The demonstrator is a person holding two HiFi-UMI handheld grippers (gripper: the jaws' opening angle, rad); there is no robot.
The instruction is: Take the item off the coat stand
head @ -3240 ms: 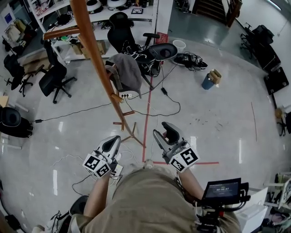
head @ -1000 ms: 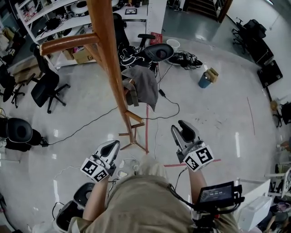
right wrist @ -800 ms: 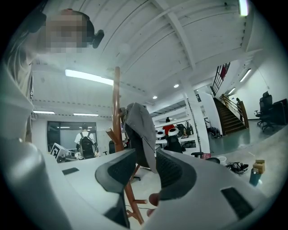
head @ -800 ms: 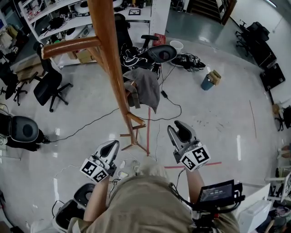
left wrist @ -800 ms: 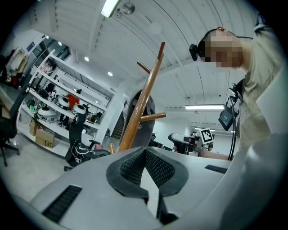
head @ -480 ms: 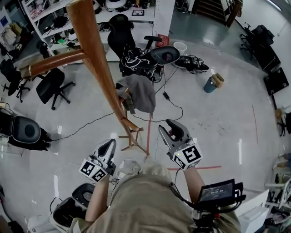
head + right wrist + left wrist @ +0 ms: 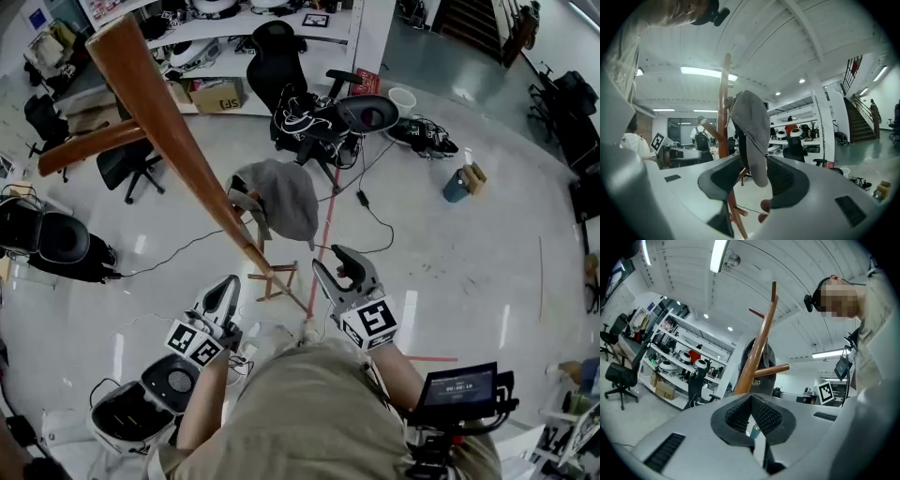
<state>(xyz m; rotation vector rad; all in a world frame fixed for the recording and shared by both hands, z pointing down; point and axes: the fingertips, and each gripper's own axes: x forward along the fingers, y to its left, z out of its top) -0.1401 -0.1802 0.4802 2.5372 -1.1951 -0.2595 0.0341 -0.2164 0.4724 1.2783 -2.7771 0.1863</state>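
A grey cap-like item (image 7: 281, 195) hangs on a low peg of the wooden coat stand (image 7: 178, 131). My right gripper (image 7: 335, 265) sits just right of the stand's base, below the item. In the right gripper view the grey item (image 7: 752, 123) hangs down into the gap of the right gripper (image 7: 757, 168). Its jaws have just been opening, and the pads stand clear of the item. My left gripper (image 7: 228, 286) is shut and empty, left of the stand's feet. In the left gripper view the pole (image 7: 759, 345) rises beyond the shut left gripper (image 7: 751, 399).
Black office chairs (image 7: 295, 89) and shelves stand behind the stand. Cables (image 7: 370, 211) run across the floor beside a red tape line (image 7: 323, 234). Round black devices (image 7: 56, 239) lie at the left, and a blue bin (image 7: 457, 185) at the right. A screen (image 7: 459, 386) hangs at the person's waist.
My right gripper has moved left, closer to the stand and the grey item. My left gripper has shifted a little up. The view has swung, so the pole now leans across the upper left.
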